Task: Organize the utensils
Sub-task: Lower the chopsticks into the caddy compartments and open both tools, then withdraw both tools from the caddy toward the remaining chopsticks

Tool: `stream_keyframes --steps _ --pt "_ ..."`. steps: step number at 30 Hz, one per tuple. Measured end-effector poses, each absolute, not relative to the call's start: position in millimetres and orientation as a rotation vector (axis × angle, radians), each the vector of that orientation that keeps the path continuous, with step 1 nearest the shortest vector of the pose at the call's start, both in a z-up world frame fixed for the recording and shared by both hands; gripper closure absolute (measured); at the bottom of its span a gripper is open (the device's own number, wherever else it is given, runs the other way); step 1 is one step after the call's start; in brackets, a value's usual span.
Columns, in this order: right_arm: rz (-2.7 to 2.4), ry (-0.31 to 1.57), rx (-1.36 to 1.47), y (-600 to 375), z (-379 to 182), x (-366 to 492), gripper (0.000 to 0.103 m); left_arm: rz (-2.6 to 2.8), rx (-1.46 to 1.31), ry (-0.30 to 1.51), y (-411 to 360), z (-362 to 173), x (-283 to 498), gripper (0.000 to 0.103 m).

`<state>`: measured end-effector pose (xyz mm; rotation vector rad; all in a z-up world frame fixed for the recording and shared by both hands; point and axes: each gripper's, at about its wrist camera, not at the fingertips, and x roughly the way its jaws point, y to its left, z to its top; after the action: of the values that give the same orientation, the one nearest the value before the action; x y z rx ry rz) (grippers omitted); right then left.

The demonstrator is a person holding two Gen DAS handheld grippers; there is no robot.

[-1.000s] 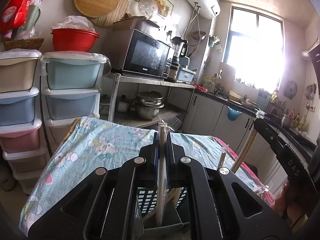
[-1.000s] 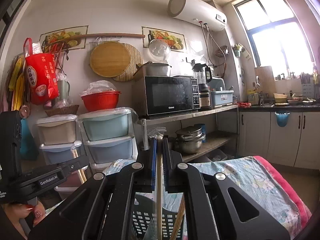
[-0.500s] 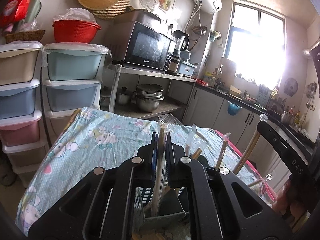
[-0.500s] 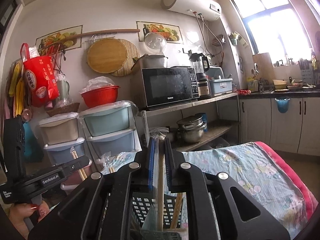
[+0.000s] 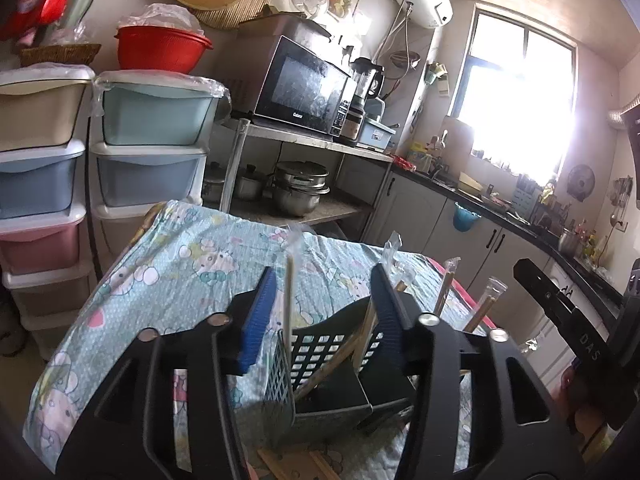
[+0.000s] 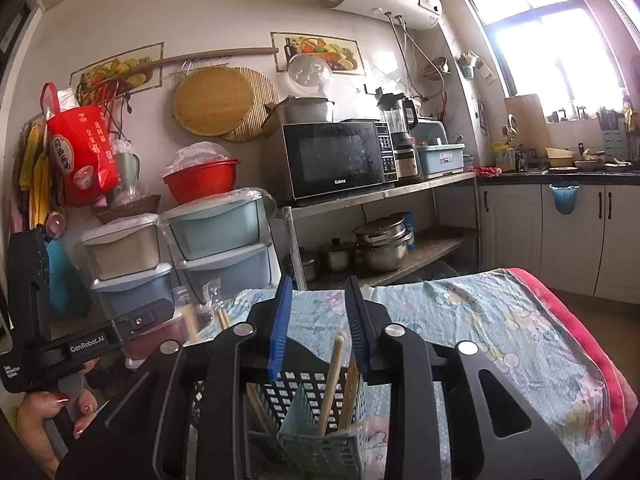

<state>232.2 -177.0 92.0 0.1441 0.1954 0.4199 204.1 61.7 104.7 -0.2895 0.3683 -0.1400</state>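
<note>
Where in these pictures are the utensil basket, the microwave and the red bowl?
utensil basket (image 6: 304,396): right wrist view, on its far mesh wall.
microwave (image 6: 338,160): right wrist view, middle of its dark door.
red bowl (image 5: 162,50): left wrist view, on its outer side.

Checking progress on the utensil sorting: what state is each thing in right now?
Left gripper: jaws open, holding nothing.
Right gripper: jaws open, holding nothing.
Basket: upright on the tablecloth, chopsticks inside.
Wrapped chopstick: standing free in the basket between the left jaws.
Bare chopstick: leaning in the basket.
Microwave: door shut.
</note>
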Motion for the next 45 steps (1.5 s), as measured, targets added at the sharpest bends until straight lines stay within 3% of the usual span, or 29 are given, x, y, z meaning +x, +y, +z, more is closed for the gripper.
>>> stream_keyframes --steps 13,32,45 --pt "0.418 0.235 0.137 -183.3 85.2 216.8 0.061 -0.145 -0.281 0.375 60.6 99.7 186.3 0.011" --pt "0.441 0.308 0.09 -188.8 75.8 186.8 0.059 -0.126 -0.264 0.398 56.8 86.9 156.7 0.011" --pt "0.485 0.452 0.042 -184.5 49.3 170.6 0.058 -0.116 -0.232 0.473 50.9 68.7 143.2 0.011"
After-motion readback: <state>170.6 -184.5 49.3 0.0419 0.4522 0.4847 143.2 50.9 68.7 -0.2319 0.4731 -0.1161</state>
